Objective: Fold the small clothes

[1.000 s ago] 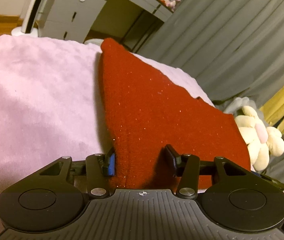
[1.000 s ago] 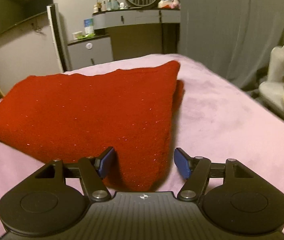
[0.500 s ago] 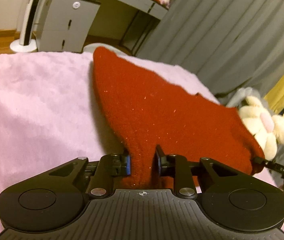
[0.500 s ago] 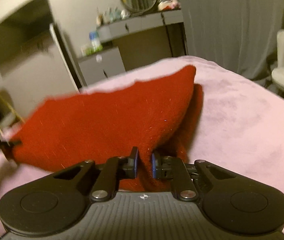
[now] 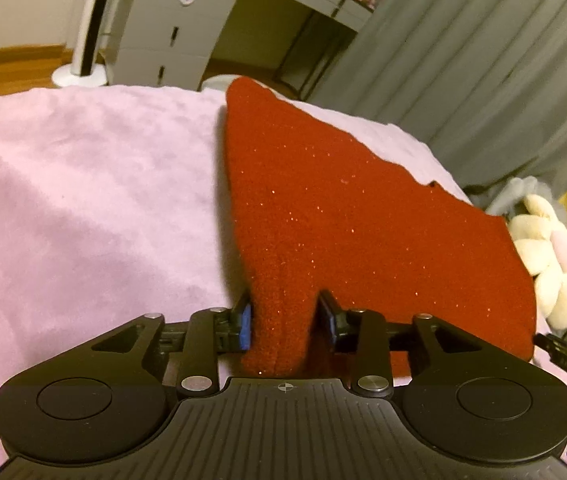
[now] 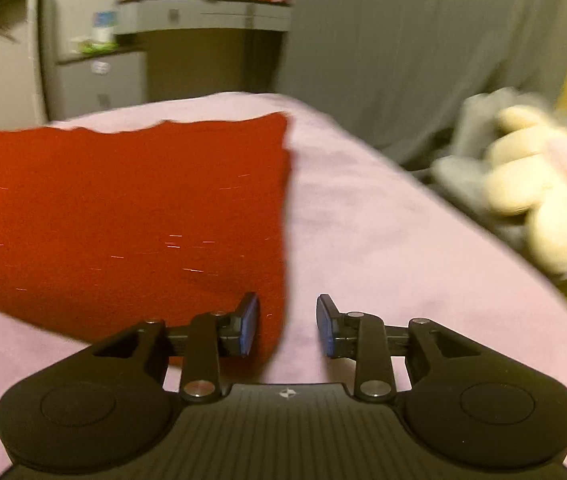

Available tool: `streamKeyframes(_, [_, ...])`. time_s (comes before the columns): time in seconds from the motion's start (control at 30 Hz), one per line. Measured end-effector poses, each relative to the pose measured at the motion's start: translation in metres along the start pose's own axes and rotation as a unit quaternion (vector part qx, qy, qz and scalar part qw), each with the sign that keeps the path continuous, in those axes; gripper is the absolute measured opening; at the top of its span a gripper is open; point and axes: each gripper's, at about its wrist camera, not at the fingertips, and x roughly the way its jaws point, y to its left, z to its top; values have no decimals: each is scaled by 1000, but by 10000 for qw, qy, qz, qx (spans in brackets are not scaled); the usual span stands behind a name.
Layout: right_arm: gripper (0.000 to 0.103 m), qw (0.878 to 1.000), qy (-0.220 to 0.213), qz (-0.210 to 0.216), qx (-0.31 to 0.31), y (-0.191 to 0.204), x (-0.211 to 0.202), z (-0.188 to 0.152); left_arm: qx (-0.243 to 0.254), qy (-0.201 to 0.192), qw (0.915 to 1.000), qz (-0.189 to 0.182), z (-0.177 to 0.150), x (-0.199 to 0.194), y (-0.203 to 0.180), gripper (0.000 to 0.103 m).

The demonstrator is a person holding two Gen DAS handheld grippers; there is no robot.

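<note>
You are at the release after a fold: the red garment [image 5: 343, 216] lies flat on the pink blanket [image 5: 83, 200]. Your left gripper [image 5: 283, 316] has just been opening, a fabric corner still loose between its jaws. Your right gripper [image 6: 287, 322], also just opened, holds nothing; the cloth edge sits at its 9 o'clock. Next, back both off cleanly.

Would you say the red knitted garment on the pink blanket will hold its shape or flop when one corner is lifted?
The red knitted garment will probably flop: its corner bunches into a soft ridge between the left gripper fingers. It looks fairly light, lying thin on the pink blanket. The fuzzy knit should grip rather than slip, and may drag on the plush blanket.
</note>
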Motion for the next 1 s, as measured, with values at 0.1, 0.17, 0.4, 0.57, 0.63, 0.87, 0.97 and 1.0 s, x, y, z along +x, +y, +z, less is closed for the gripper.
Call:
streamKeyframes(0.1, [31,9982,-368,-459,-129,16,-24,-1,-9,-167,9997,166,2,-5,-3,55])
streamKeyframes(0.17, [31,9964,-711,-401,-236,35,-39,-1,-50,-185,9996,223,3,-5,-3,62])
streamKeyframes(0.4, [30,9928,-907,728,-282,119,-40,5,-105,-32,9999,24,1,-2,-6,77])
streamKeyframes(0.57, [27,9893,-909,1065,-414,158,-36,4,-313,-13,9993,-179,-1,1,0,87])
streamKeyframes(0.63, [27,9895,-857,1049,-499,165,-32,1,-428,-27,9987,-291,-1,3,1,90])
streamKeyframes(0.87, [22,9988,-497,9,51,133,-9,-8,-611,-62,9974,-380,-1,3,4,94])
streamKeyframes(0.97, [23,9985,-504,63,200,128,-21,-9,-802,-104,9957,-443,-1,4,8,94])
streamKeyframes(1.0, [24,9981,-581,148,151,130,-27,-10,-868,-127,9951,-461,-1,4,9,94])
